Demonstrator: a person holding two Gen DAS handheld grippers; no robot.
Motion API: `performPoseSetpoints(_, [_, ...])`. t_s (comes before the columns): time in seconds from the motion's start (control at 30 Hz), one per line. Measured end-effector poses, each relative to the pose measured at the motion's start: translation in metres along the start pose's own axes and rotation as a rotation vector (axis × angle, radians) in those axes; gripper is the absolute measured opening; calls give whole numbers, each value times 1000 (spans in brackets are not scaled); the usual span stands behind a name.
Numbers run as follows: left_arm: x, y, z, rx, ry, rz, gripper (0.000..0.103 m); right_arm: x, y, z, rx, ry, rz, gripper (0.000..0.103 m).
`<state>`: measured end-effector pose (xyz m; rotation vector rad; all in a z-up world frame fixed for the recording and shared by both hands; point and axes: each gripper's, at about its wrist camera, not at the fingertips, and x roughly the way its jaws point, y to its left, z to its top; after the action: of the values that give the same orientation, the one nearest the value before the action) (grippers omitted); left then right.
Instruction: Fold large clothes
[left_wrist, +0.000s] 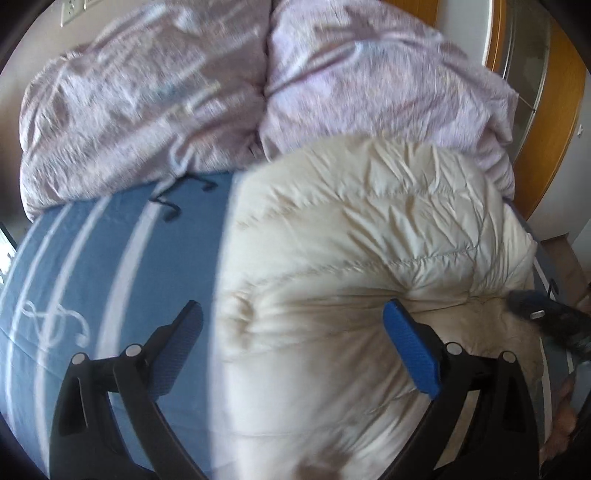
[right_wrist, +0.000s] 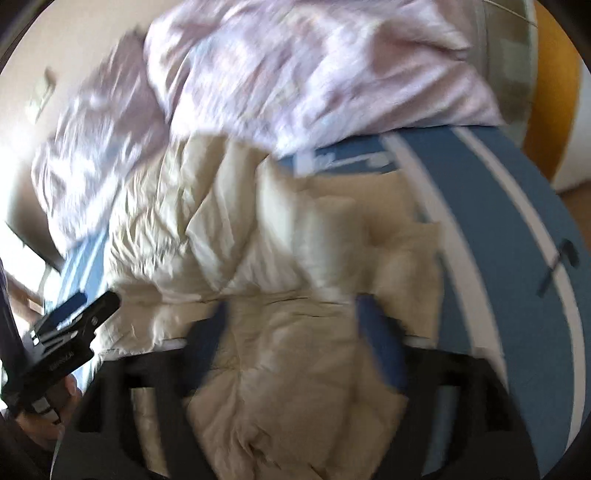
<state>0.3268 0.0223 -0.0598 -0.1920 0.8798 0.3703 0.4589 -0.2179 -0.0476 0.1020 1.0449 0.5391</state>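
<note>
Cream quilted puffer jacket lies bunched on the blue white-striped bedsheet, its far edge against the crumpled lilac duvet at the head of the bed. Looks like a gap between folds: one section appears laid over, neither tool holding fabric. Left hand-held gripper hangs over the jacket's left edge, jaws spread wide, nothing between the blue pads; one finger sits over sheet, the other over jacket. Right hand-held gripper is angled steeply down over the jacket's lumpy near end, jaws wide apart with jacket below them but no pinch that I can see; the right view is heavily motion-blurred, so contact is hard to confirm. Each tool shows at the edge of the other's view, so they sit close, side by side. Next move likely calls for picking a fresh edge or hem, closing on a thin layer rather than the puffy bulk, both tools level so the fold lands square. Slippery shell probably slides, so grip deep.
</note>
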Motion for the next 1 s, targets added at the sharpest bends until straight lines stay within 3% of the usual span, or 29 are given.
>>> performPoseSetpoints(0.1, [-4,16,5,-3,5,6,97,-11,-18,2,74,2,34,94])
performPoseSetpoints(0.33, [13,23,3,-4,101,-17,97,10,-58,-8,270,167,99,96])
performPoseSetpoints(0.43, [18,20,-2,-6,131,-61,97,22,-68,-15,339,221,131,97])
performPoseSetpoints(0.57, [23,11,-9,-12,165,-110,97,31,-71,-18,378,252,158,101])
performPoseSetpoints(0.67, [26,5,-14,-19,183,-137,96,30,-74,-15,376,238,99,102])
performPoseSetpoints(0.8, [29,-2,-17,-17,198,-152,96,30,-80,-17,377,242,105,102])
performPoseSetpoints(1.0, [30,-13,-19,11,205,-155,96,45,-85,-22,425,274,214,102])
